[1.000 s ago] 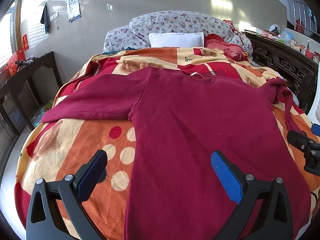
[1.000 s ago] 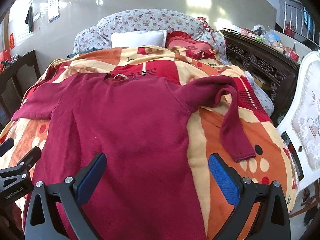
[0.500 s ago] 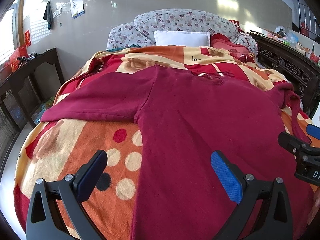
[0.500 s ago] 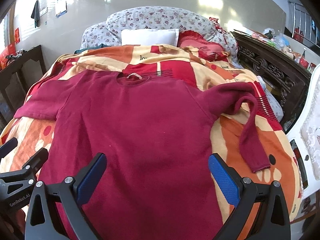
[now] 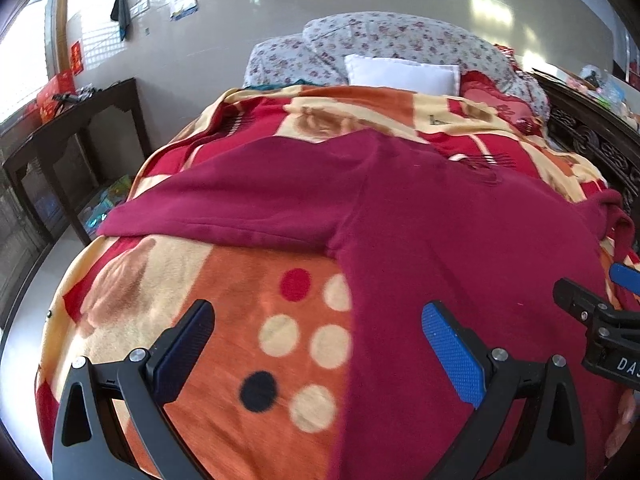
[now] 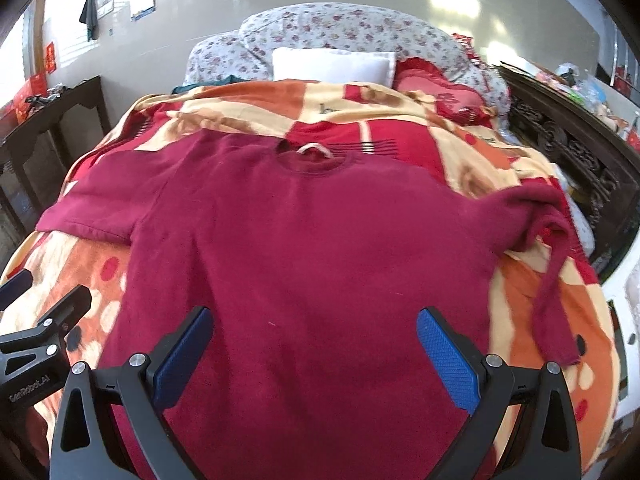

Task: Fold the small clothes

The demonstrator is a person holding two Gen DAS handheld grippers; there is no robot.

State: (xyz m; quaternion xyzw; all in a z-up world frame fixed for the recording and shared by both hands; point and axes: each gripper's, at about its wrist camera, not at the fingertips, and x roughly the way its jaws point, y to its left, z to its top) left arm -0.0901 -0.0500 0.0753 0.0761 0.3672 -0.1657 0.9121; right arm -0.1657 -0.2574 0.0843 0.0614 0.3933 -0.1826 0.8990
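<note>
A dark red long-sleeved sweater (image 6: pixel 312 248) lies flat, front up, on the bed, collar (image 6: pixel 312 156) toward the pillows; it also shows in the left wrist view (image 5: pixel 460 240). Its left sleeve (image 5: pixel 240 204) is spread straight out. Its right sleeve (image 6: pixel 552 280) is bent and hangs toward the bed's right edge. My left gripper (image 5: pixel 318 348) is open and empty above the sweater's lower left edge. My right gripper (image 6: pixel 314 344) is open and empty above the sweater's lower body. Each gripper shows at the edge of the other's view.
The bed carries an orange, red and cream blanket (image 5: pixel 224 320). A white pillow (image 6: pixel 332 65) and floral bedding (image 6: pixel 340 28) lie at the head. A dark wooden side table (image 5: pixel 72 140) stands left, a carved dark cabinet (image 6: pixel 580 152) right.
Both grippers have swung to the left: the left now looks over the blanket and left sleeve, the right over the sweater's middle. Both stay open. The sweater has not moved.
</note>
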